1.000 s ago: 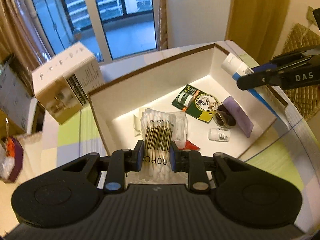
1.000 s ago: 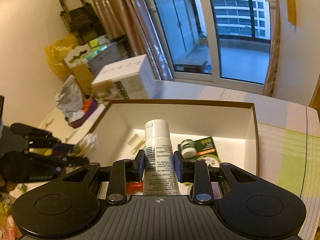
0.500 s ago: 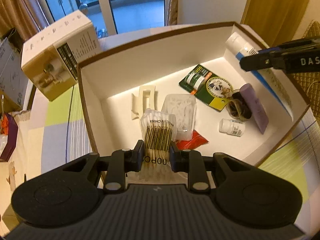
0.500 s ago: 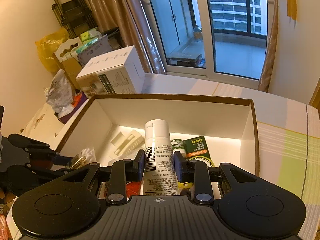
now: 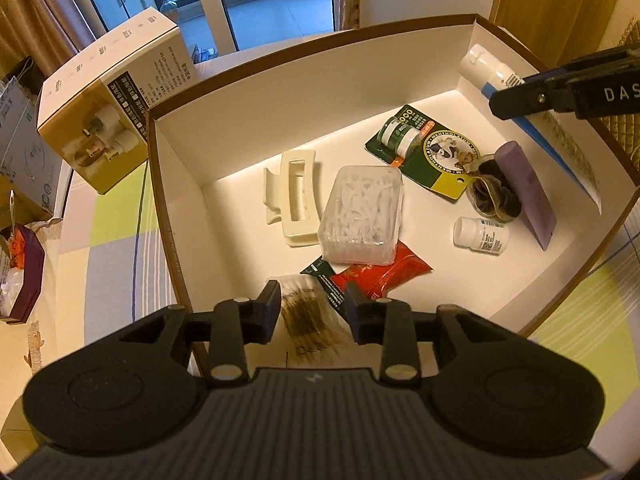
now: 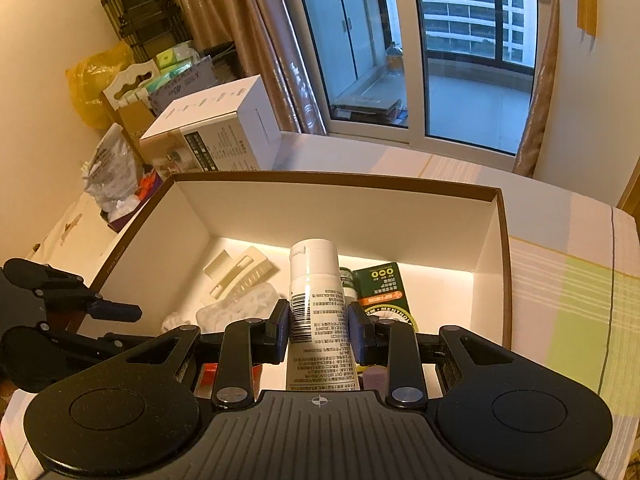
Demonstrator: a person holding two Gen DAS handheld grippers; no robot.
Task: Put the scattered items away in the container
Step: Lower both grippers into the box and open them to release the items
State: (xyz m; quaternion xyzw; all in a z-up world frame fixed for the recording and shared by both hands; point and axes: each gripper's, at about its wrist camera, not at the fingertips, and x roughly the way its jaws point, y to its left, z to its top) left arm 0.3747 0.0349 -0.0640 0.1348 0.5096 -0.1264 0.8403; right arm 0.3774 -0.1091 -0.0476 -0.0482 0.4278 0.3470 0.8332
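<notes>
Opening over the box (image 5: 472, 24), my left hand-held gripper (image 5: 312, 306) had just let the floppy cotton-swab bag (image 5: 306, 312) go. Right hand-held gripper (image 6: 318, 322) was pinching the squishy tube (image 6: 316, 300) mid-body, over the box; probably light and slippery.

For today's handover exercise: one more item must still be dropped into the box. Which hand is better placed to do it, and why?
Right. The right gripper holds the white tube above the box; the left gripper has just been opening, its cotton swab pack blurred and unpinched.
</notes>
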